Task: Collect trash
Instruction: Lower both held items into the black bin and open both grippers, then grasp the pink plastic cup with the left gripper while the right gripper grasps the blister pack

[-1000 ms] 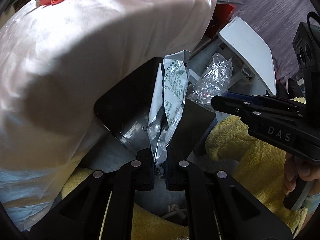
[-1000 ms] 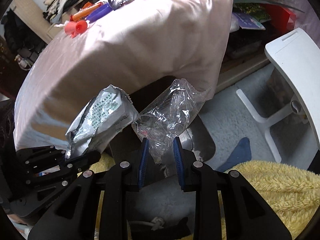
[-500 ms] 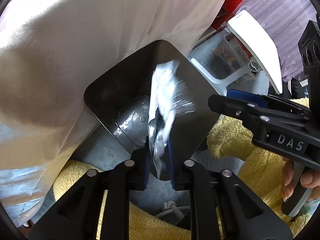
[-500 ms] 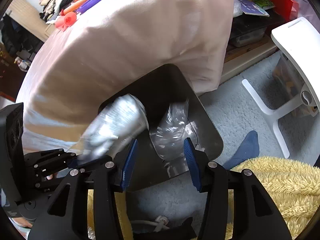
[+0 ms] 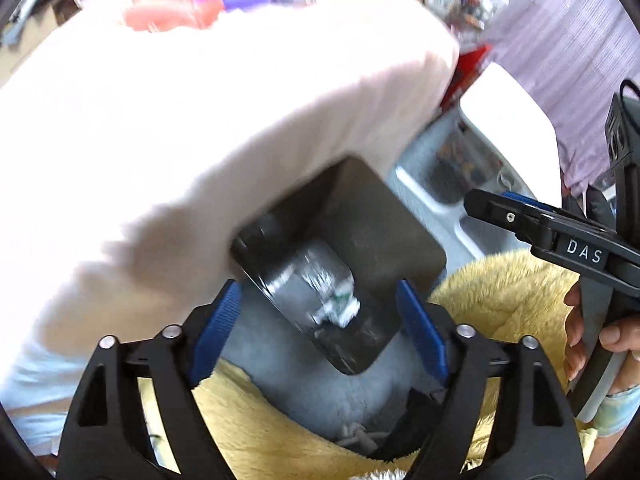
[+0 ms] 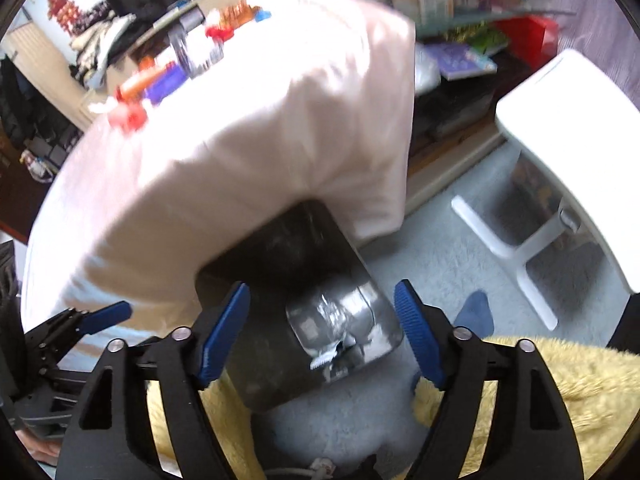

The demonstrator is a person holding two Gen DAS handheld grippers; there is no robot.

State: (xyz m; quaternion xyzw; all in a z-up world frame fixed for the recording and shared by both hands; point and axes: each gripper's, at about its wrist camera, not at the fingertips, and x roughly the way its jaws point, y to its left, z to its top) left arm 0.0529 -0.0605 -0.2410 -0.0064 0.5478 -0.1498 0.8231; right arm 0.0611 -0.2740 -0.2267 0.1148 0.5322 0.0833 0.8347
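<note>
Stool [image 6: 560, 96] legs plain only in right view; left view adds hand [image 5: 600, 344] at 3 o'clock; crumpled foil wrapper [image 5: 332, 300] inside bin [image 5: 384, 232]; left gripper [image 5: 320, 328], right gripper [image 6: 320, 332] both spread, empty.

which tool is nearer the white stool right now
Right. The right tool hangs over the black bin with the white stool off to its right; the left tool sits farther left.

Two wrist fisheyes angled steeply down, close above a dark bin [image 5: 360, 224] beside the pink-draped worktop [image 5: 200, 120], each framed by its own claw, both sharing bin [image 6: 288, 256], cloth and grey carpet [image 6: 452, 240].
</note>
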